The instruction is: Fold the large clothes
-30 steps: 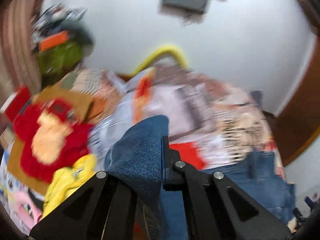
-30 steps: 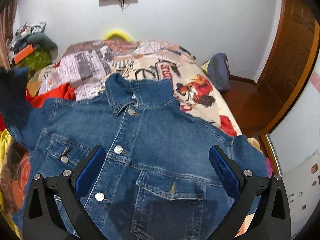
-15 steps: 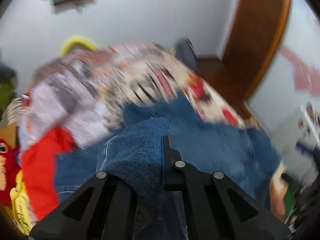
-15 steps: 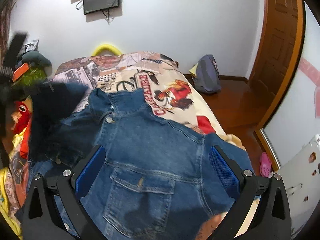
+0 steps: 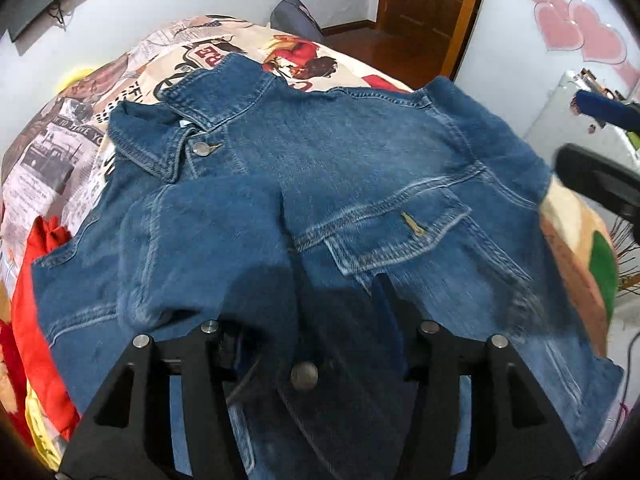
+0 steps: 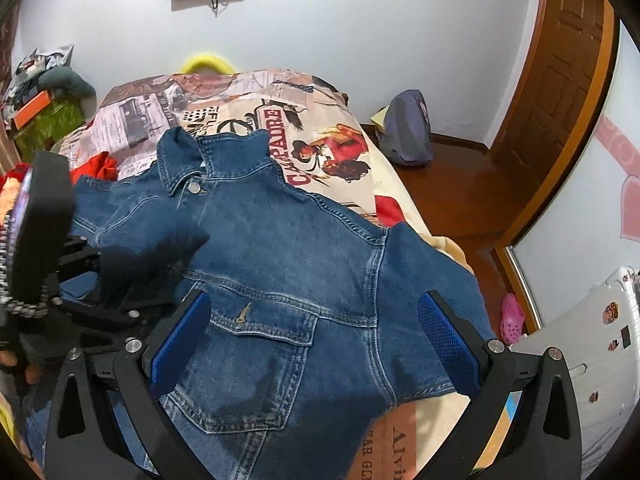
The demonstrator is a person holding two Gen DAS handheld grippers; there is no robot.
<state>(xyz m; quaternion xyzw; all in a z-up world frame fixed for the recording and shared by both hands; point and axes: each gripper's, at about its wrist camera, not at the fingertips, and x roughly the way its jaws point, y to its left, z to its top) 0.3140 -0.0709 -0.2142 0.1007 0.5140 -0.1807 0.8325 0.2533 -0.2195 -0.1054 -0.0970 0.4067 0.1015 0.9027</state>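
Observation:
A blue denim jacket (image 5: 352,152) lies front up on the bed, collar toward the far wall; it also shows in the right wrist view (image 6: 288,248). Its left sleeve (image 5: 208,248) is folded across the chest. My left gripper (image 5: 308,320) is open just above the jacket's middle, with the sleeve end lying loose between its fingers; it shows in the right wrist view (image 6: 120,300) at the left. My right gripper (image 6: 312,340) is open and empty above the jacket's right chest pocket (image 6: 256,364).
The bed has a printed comic-style cover (image 6: 280,120). A red garment (image 5: 36,300) and a yellow one lie at the bed's left side. A grey backpack (image 6: 408,128) sits on the wooden floor by the door (image 6: 560,80). A white cabinet (image 6: 600,340) stands at the right.
My left gripper carried the sleeve rightward over the jacket's front, laid it across the chest and opened. My right gripper stayed open and hovered over the jacket.

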